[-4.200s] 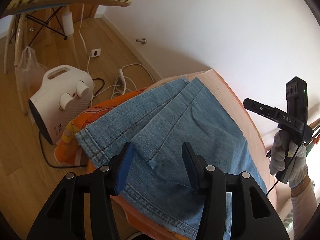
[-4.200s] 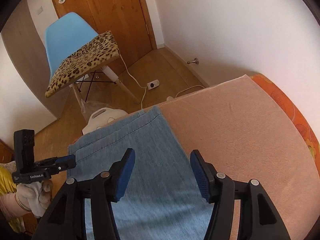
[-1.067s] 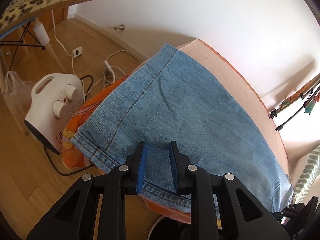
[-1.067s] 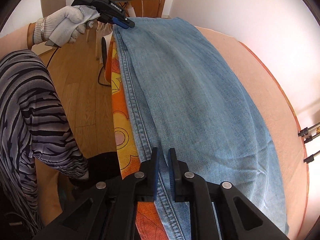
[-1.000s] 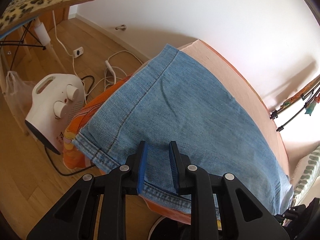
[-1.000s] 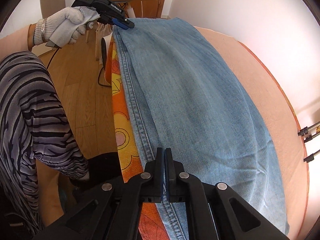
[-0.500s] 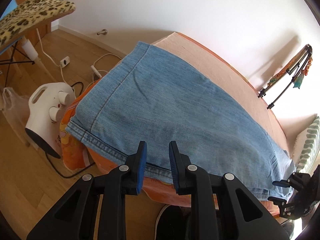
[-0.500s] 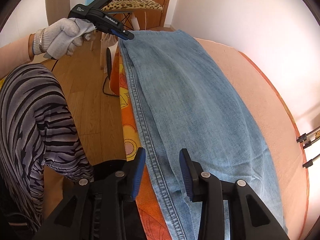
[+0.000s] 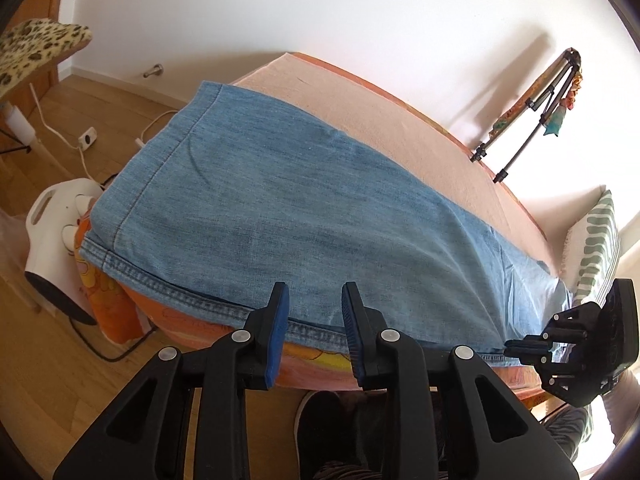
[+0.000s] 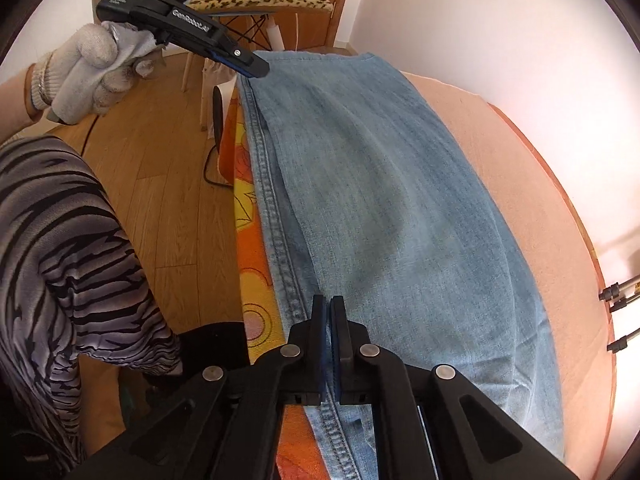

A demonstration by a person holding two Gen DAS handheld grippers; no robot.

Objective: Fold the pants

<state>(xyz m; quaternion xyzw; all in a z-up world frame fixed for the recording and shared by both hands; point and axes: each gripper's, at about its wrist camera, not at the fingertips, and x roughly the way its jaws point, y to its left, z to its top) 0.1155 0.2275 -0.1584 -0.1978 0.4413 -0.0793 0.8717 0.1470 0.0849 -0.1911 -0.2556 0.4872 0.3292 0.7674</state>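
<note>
Pants [image 9: 304, 216] lie flat along the bed [image 9: 408, 128]. Left gripper [image 9: 314, 316] has just been opening, nothing between its jaws; right gripper [image 10: 328, 312] has just closed, pinched together at the seam edge, can't tell if it's got denim.

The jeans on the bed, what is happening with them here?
A person with a two-finger gripper in each gloved hand is folding the jeans. They lie flat and lengthwise, legs stacked, along the near side of the bed. The left gripper hangs open near the hem end, gripping nothing. The right gripper is shut at the near seam further along; whether it pinches fabric is not clear.
</note>
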